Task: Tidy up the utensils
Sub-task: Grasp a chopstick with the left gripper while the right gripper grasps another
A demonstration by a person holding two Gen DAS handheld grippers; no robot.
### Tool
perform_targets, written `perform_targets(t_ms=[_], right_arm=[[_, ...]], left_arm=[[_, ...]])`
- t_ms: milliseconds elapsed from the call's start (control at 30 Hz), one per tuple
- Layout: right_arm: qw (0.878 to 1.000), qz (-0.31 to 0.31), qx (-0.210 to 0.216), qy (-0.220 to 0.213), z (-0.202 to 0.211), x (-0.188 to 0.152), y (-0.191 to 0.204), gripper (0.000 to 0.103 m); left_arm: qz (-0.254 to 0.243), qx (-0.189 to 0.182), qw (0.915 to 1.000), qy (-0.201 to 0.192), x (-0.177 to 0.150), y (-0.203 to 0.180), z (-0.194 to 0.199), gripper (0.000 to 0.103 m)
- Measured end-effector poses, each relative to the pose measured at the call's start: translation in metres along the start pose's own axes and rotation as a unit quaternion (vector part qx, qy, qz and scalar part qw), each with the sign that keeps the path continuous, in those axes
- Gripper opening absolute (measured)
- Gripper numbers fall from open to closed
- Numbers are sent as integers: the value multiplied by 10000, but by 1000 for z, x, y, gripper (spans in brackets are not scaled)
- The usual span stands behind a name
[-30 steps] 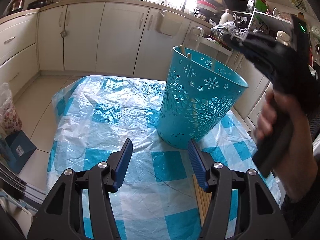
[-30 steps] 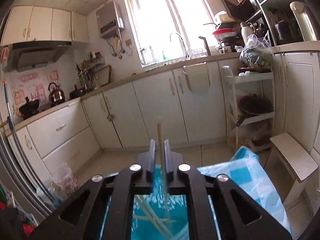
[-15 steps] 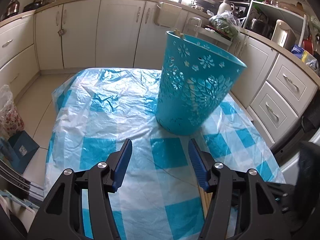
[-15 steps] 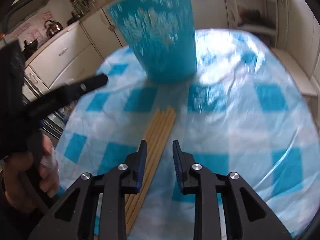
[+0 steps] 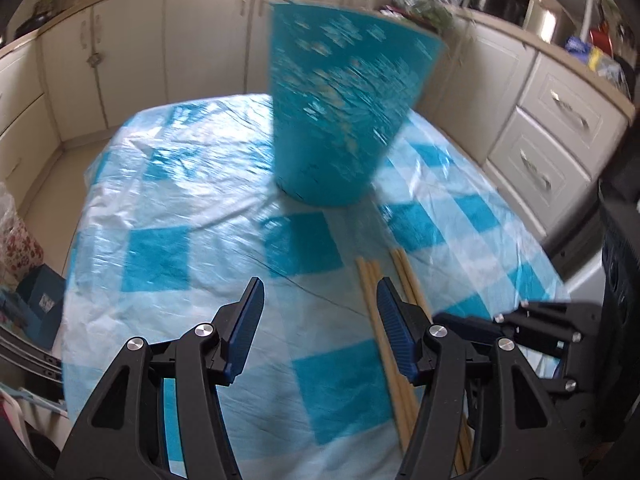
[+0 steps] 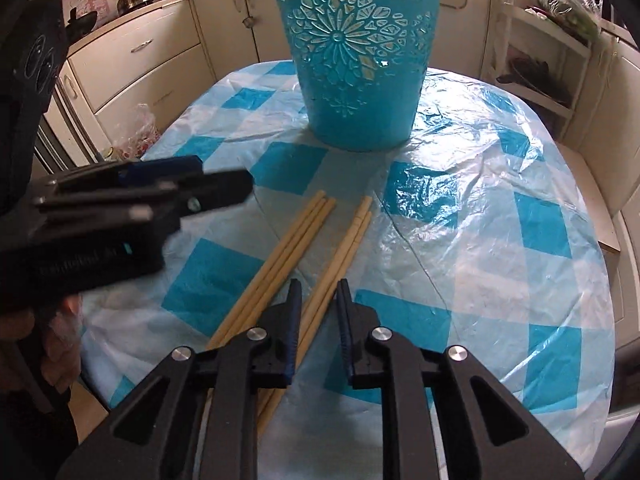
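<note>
A teal cut-out basket [image 6: 356,60] stands upright on the blue-and-white checked table cover [image 6: 480,240]; it is blurred in the left wrist view [image 5: 344,120]. Wooden chopsticks lie in front of it: a group of three [image 6: 292,240] and a pair [image 6: 348,240]. My right gripper [image 6: 319,296] is low over the pair. Its jaws are closing with the pair between them, and a gap still shows beside the pads. My left gripper [image 5: 320,300] is open and empty, just left of the chopsticks [image 5: 372,288]. It also appears in the right wrist view [image 6: 224,178].
Cream kitchen cabinets [image 5: 208,40] surround the table on the far side. A white open shelf rack [image 6: 536,52] stands at the back right. A floral bag [image 5: 18,240] sits on the floor to the left. A hand [image 6: 52,340] holds the left gripper.
My right gripper, shut on a chopstick above the basket a second ago, has let it go, dropped to the table and now narrows around the pair. The left gripper drifted toward the chopsticks.
</note>
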State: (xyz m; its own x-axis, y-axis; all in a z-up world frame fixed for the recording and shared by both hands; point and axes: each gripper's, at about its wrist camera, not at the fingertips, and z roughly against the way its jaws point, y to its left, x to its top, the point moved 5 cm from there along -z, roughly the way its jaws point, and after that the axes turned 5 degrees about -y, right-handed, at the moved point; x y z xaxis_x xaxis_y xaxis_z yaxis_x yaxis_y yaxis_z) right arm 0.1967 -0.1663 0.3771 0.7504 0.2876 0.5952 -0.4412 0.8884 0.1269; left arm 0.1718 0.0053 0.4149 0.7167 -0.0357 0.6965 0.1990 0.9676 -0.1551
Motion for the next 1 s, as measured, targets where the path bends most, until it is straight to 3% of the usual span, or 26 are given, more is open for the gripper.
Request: perform_targets(t_ms=[133, 367, 400, 500, 667, 733, 1000], right_arm=[[10000, -54, 81, 4, 10, 1, -13, 6], [9980, -574, 236, -66, 16, -6, -42, 6], [9978, -600, 269, -85, 17, -6, -43, 6], [9960, -773, 427, -132, 20, -7, -46, 6], [9871, -1346, 828, -250, 24, -5, -58, 6], [9837, -1489, 960, -323, 28, -3, -61, 6], [9682, -1877, 1415, -852, 48, 9, -67, 6]], left_arm=[[-237, -12, 9993, 296, -7, -15, -12, 56], [-545, 203, 9967, 561, -15, -31, -29, 56], [-555, 216, 9966, 565, -15, -32, -31, 53], [-647, 182, 9960, 596, -13, -38, -33, 18], [-619, -91, 9951, 770, -9, -39, -33, 14], [-483, -215, 9958, 744, -6, -34, -29, 5], [13, -443, 9981, 439, 14, -17, 1, 5]])
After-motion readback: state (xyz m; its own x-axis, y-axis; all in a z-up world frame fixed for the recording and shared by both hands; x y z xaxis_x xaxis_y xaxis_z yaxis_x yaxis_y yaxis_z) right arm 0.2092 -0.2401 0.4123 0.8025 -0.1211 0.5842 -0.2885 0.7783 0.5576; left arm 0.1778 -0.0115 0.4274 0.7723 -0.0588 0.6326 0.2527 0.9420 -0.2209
